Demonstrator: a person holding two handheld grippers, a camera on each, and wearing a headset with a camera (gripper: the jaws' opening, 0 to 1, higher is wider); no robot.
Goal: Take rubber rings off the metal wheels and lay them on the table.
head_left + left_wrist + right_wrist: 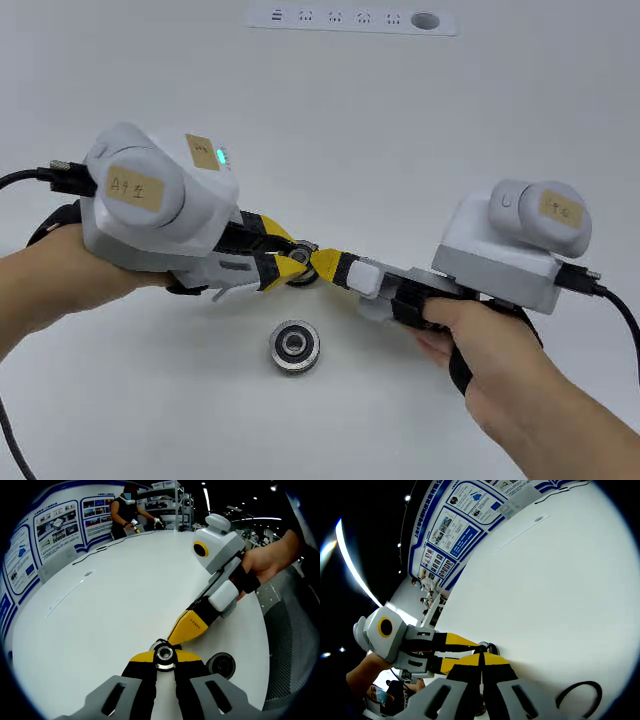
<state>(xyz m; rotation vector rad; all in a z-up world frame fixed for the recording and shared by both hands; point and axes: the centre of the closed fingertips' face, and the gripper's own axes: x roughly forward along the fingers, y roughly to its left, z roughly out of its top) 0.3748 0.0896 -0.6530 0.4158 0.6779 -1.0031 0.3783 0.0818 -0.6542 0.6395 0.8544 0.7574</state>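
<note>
Tabletop (120, 420) shows two wheels (295, 346) (left gripper (164, 656) clamps one).

Left tongs (292, 264), right tongs (320, 263) meet at wheel (303, 249); second wheel (294, 346) on table (450, 130).

White-grey left gripper (288, 265) and right gripper (325, 263): tan tape labels (135, 188), black cables (25, 178), yellow-and-black jaws, black hand straps (458, 365).

White table (150, 400); left gripper (287, 265) and right gripper (325, 262) white-grey, jaws yellow and black — lower-centre wheel (294, 346) silver, its ring seemingly black.
</note>
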